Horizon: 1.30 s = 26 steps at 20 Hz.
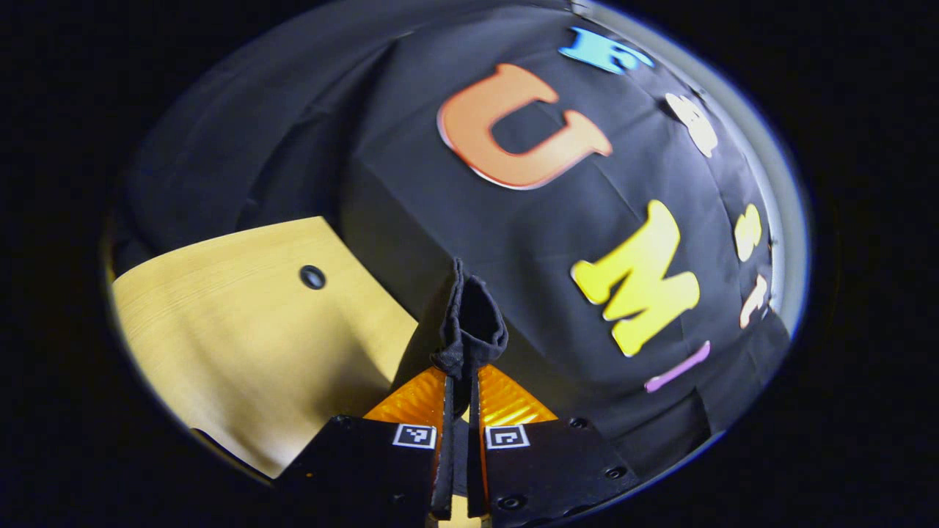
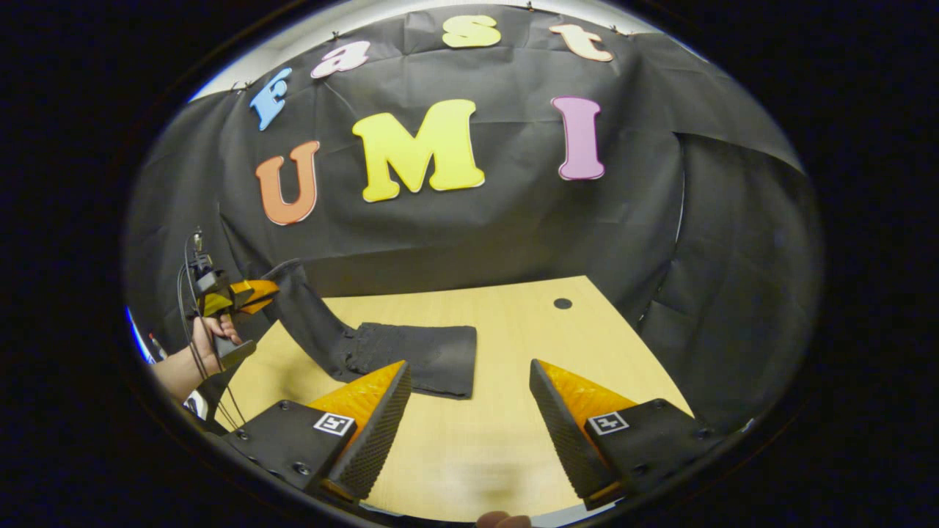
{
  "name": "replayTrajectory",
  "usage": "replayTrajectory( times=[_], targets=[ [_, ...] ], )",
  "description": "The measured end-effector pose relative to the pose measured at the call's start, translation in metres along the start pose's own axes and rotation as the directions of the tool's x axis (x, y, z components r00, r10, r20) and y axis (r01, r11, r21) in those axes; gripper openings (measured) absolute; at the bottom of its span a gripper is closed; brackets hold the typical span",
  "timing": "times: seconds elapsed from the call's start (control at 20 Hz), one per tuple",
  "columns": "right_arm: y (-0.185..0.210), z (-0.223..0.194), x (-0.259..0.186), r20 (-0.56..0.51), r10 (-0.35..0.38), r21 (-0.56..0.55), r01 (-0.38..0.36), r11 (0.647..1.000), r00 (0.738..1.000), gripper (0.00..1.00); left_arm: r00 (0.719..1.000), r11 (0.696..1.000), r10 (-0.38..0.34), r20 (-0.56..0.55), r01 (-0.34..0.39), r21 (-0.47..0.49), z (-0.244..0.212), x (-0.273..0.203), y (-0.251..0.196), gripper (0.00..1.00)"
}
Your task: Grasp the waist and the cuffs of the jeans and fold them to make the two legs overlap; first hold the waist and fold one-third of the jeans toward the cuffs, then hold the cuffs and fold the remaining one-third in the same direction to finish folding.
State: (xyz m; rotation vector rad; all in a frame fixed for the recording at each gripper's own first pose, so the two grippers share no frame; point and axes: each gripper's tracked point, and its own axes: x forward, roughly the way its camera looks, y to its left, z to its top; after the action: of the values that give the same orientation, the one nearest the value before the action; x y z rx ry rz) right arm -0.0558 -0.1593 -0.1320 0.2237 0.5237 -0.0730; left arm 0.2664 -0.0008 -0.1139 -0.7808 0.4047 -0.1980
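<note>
The left gripper (image 1: 462, 396) has its fingers pinched on a bunched edge of the jeans (image 2: 411, 356), lifted off the tabletop (image 2: 513, 433). The right gripper (image 2: 469, 425) hangs with fingers wide apart, holding nothing. The rest of the jeans lie flat. With a single grip, the fabric could slip or fold skewed. Waist or cuff cannot be told.
</note>
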Motion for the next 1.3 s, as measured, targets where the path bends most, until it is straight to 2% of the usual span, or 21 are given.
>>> replayTrajectory(
  times=[0.2, 0.4, 0.55, 0.7, 0.8, 0.9, 1.0, 1.1, 1.15, 1.2, 1.25, 1.3],
  targets=[
    [-0.039, -0.008, -0.023, 0.014, -0.066, 0.014, 0.066, 0.998, 0.998, 0.99, 0.995, 0.980, -0.066, -0.072, 0.079, 0.185, -0.076, 0.022, -0.071, 0.11],
    [-0.087, -0.026, -0.039, -0.019, -0.162, 0.048, 0.162, 0.986, 0.987, 0.99, 0.986, 0.922, -0.073, -0.150, 0.124, 0.366, -0.163, 0.055, -0.102, 0.11],
    [-0.113, -0.036, -0.042, -0.054, -0.201, 0.075, 0.205, 0.976, 0.978, 0.98, 0.975, 0.861, -0.020, -0.220, 0.129, 0.491, -0.229, 0.073, -0.096, 0.11],
    [-0.129, -0.041, -0.039, -0.075, -0.226, 0.077, 0.232, 0.970, 0.971, 0.99, 0.967, 0.829, 0.042, -0.250, 0.106, 0.550, -0.268, 0.086, -0.079, 0.11],
    [-0.136, -0.047, -0.038, -0.096, -0.230, 0.079, 0.238, 0.968, 0.969, 0.99, 0.962, 0.836, 0.082, -0.262, 0.077, 0.544, -0.291, 0.090, -0.066, 0.11],
    [-0.138, -0.050, -0.035, -0.107, -0.230, 0.077, 0.239, 0.968, 0.967, 0.99, 0.953, 0.865, 0.115, -0.282, 0.044, 0.500, -0.309, 0.096, -0.055, 0.11],
    [-0.138, -0.048, -0.031, -0.113, -0.223, 0.077, 0.233, 0.969, 0.968, 0.98, 0.952, 0.888, 0.113, -0.284, 0.032, 0.460, -0.316, 0.095, -0.055, 0.12],
    [-0.134, -0.044, -0.026, -0.109, -0.208, 0.071, 0.217, 0.974, 0.972, 0.98, 0.951, 0.885, 0.116, -0.288, 0.032, 0.464, -0.318, 0.096, -0.055, 0.20],
    [-0.132, -0.041, -0.023, -0.106, -0.199, 0.069, 0.206, 0.976, 0.974, 0.98, 0.949, 0.879, 0.117, -0.292, 0.038, 0.476, -0.318, 0.094, -0.057, 0.28],
    [-0.132, -0.039, -0.022, -0.101, -0.195, 0.067, 0.203, 0.977, 0.975, 0.98, 0.951, 0.871, 0.115, -0.288, 0.043, 0.490, -0.317, 0.094, -0.059, 0.24],
    [-0.130, -0.036, -0.020, -0.097, -0.188, 0.068, 0.195, 0.978, 0.977, 0.98, 0.949, 0.868, 0.102, -0.299, 0.062, 0.493, -0.318, 0.092, -0.065, 0.53],
    [-0.127, -0.035, -0.019, -0.094, -0.182, 0.068, 0.188, 0.980, 0.979, 0.98, 0.947, 0.868, 0.083, -0.312, 0.085, 0.490, -0.320, 0.090, -0.074, 0.40]
  ],
)
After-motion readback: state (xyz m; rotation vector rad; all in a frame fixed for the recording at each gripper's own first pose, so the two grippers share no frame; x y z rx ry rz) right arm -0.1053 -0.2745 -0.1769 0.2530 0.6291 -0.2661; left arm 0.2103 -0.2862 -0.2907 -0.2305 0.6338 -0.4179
